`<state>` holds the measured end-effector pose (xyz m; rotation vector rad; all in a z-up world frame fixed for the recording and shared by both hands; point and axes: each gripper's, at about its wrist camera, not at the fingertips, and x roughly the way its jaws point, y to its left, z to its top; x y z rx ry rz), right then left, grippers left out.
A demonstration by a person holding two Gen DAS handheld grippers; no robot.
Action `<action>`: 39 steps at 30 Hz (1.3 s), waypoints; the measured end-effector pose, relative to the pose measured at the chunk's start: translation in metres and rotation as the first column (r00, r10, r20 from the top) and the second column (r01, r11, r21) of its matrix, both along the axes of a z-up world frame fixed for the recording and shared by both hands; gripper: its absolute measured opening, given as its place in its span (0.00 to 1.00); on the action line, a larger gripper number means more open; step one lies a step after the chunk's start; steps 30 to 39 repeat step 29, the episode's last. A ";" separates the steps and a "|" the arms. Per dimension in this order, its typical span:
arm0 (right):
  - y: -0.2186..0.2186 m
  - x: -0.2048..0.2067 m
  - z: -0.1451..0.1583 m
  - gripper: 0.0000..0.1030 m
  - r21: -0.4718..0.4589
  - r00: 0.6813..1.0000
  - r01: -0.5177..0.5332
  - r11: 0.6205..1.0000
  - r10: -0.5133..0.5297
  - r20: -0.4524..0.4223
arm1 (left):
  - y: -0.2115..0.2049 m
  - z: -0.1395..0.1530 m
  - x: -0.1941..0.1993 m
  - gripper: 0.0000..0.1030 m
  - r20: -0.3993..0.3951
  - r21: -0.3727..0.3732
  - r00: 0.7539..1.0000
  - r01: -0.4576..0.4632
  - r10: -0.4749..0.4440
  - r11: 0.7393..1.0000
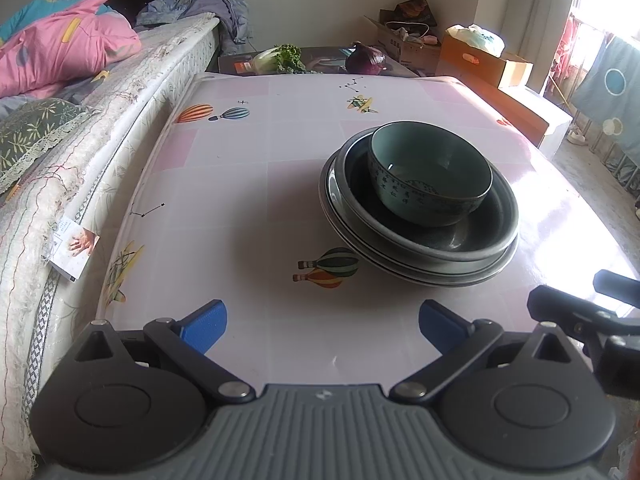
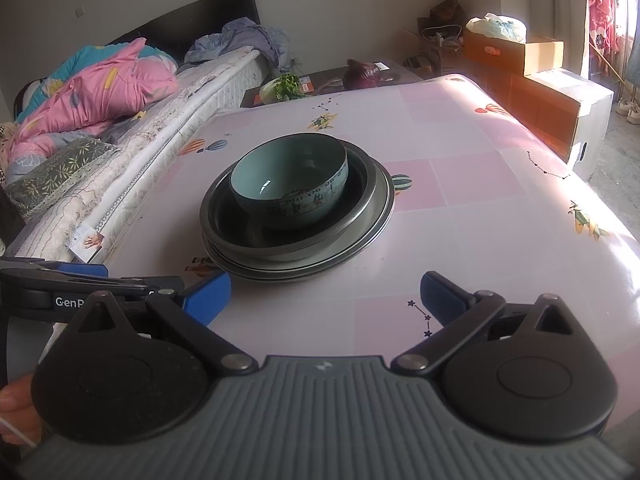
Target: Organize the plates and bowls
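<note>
A teal patterned bowl [image 1: 430, 174] sits inside a dark shallow bowl [image 1: 472, 236], which rests on stacked grey plates [image 1: 400, 268] on the pink table [image 1: 240, 200]. My left gripper [image 1: 322, 330] is open and empty, hovering short of the stack. In the right wrist view the teal bowl [image 2: 290, 180], the dark bowl [image 2: 280, 246] and the plates [image 2: 376, 216] stand just ahead of my right gripper [image 2: 324, 296], which is open and empty. The left gripper's body [image 2: 60, 294] shows at the left edge.
A bed with a pink quilt [image 1: 60, 52] runs along the table's left side. A lettuce [image 1: 280, 58] and a purple cabbage [image 1: 366, 58] lie beyond the table's far edge. Cardboard boxes [image 1: 480, 60] stand at the right.
</note>
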<state>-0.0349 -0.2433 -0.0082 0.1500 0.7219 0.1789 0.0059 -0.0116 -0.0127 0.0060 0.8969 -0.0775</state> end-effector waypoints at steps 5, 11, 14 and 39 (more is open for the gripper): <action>0.000 0.000 0.000 0.99 0.000 1.000 -0.003 1.000 0.003 0.002 | 0.000 0.000 0.000 1.00 0.000 0.000 1.000 0.001 -0.001 1.000; 0.001 0.002 0.000 0.99 -0.003 1.000 -0.007 1.000 0.007 0.001 | 0.001 0.000 0.001 1.00 0.001 0.000 1.000 0.000 0.000 1.000; 0.002 0.002 0.001 0.99 -0.004 1.000 -0.009 1.000 0.009 0.001 | 0.001 0.000 0.001 1.00 0.001 0.000 1.000 0.000 0.000 1.000; 0.003 0.002 0.001 0.99 -0.004 1.000 -0.009 1.000 0.009 0.001 | 0.002 0.000 0.001 1.00 -0.002 -0.006 1.000 -0.001 0.001 1.000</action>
